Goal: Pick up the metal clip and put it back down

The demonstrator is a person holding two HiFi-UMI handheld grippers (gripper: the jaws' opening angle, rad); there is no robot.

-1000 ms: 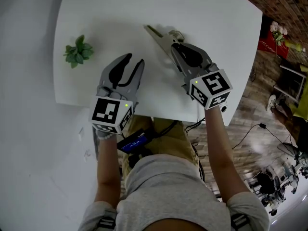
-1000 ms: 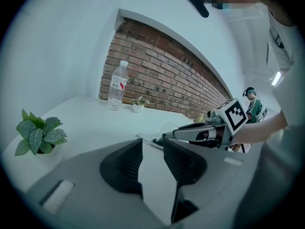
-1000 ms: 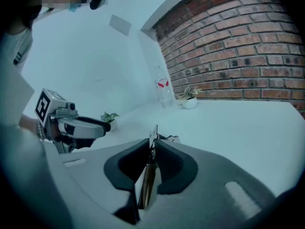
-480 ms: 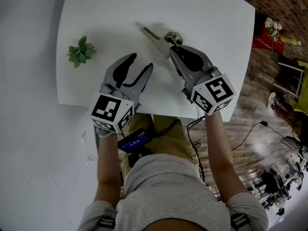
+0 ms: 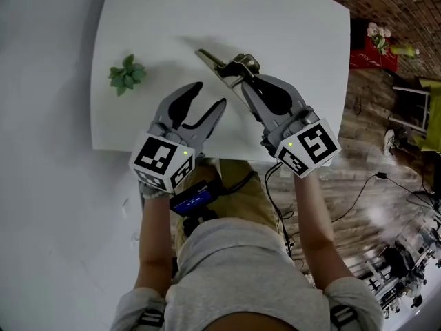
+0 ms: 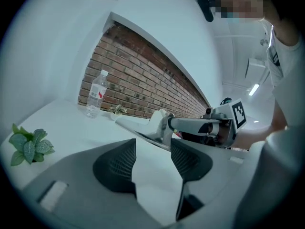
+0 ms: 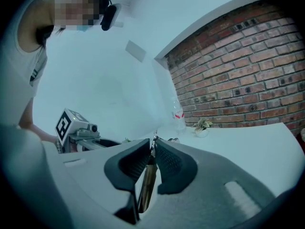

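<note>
The metal clip (image 5: 219, 69) is a long, silvery, tong-like piece that points up-left, clear of the white table (image 5: 303, 40). My right gripper (image 5: 242, 76) is shut on its near end. In the right gripper view the strip (image 7: 146, 185) is pinched between the two dark pads of my right gripper (image 7: 153, 151). My left gripper (image 5: 209, 96) hovers just left of the clip, open. Its jaws have just been opening and nothing lies between them. In the left gripper view, the clip (image 6: 142, 129) crosses beyond the spread jaws of my left gripper (image 6: 152, 149).
A small green plant sprig (image 5: 127, 74) lies on the table at the left. A water bottle (image 6: 95, 93) and a tiny potted plant (image 6: 116, 110) stand at the table's far edge by the brick wall. Cables lie on the wooden floor (image 5: 372, 185) to the right.
Both grippers have risen. The right one lifted the clip off the table, still pinched. The left gripper's jaws spread wider, empty.
</note>
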